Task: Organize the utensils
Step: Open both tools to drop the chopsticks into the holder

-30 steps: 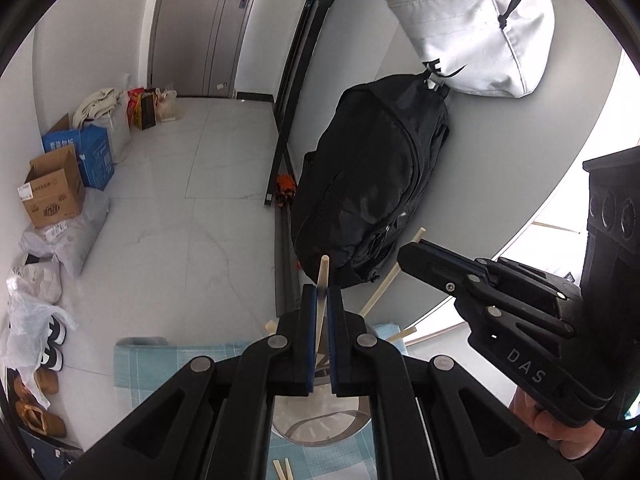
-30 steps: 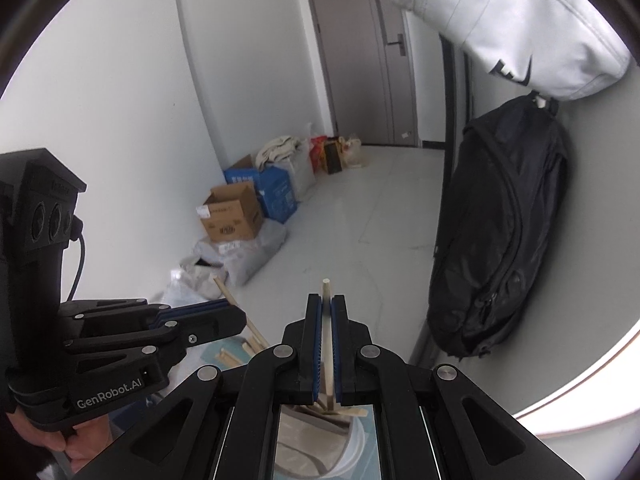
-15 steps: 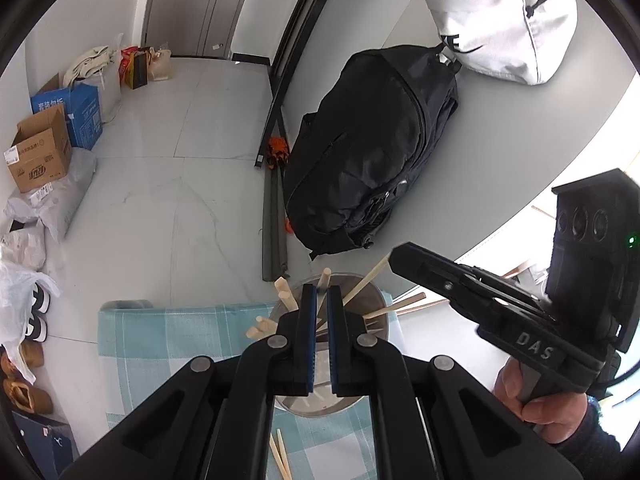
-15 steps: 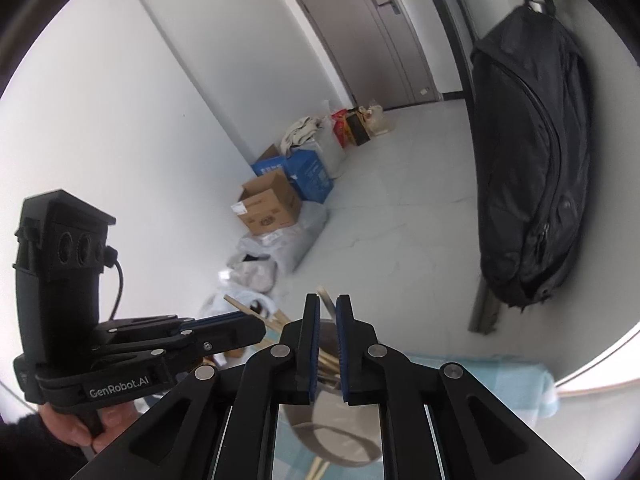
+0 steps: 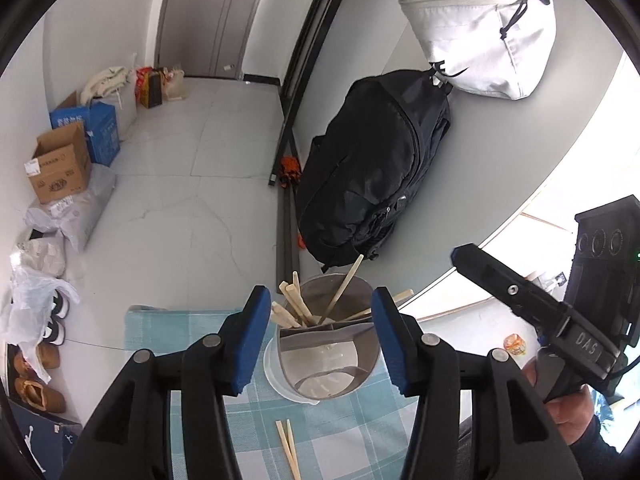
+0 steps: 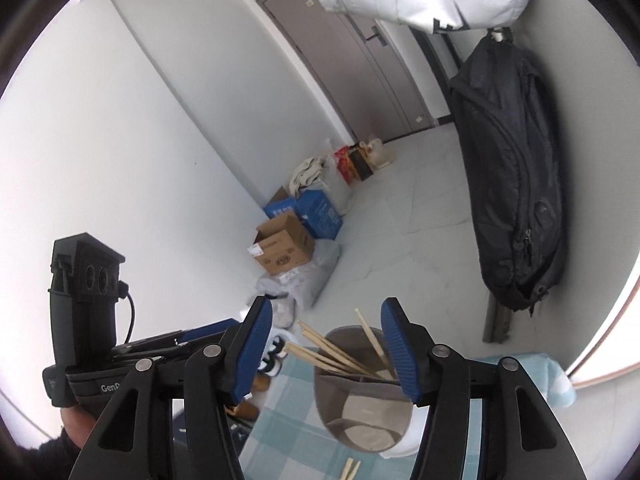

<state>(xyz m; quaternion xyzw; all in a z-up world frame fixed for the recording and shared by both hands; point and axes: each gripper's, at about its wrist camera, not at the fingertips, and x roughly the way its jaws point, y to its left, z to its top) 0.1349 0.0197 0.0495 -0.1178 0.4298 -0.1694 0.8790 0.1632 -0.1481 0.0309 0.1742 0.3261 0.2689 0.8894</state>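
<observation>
Room: grey-tiled hallway floor with cardboard boxes (image 5: pixel 60 168) along one wall and a black backpack (image 5: pixel 372 168) hanging below a white bag (image 5: pixel 480 28) on the other; none of it belongs to the task.
Tablecloth: blue-and-white checked cloth (image 5: pixel 340 432) covers the work surface, so the pale sticks show up against it.
Holder: grey divided utensil cup (image 5: pixel 332 352) stands on the cloth, tall enough to keep chopsticks upright.
Chopsticks in holder: wooden bundle (image 5: pixel 296 308) leans fanned against the cup's rim, ends up.
Loose chopsticks: one pair (image 5: pixel 288 448) lies flat on the cloth just in front of the cup, probably next to be collected.
Left gripper (image 5: pixel 318 340): spread wide, empty, fingers on either side of the cup, touching nothing.
Right gripper (image 6: pixel 326 354): likewise wide apart, holding nothing, poised above the cup.
</observation>
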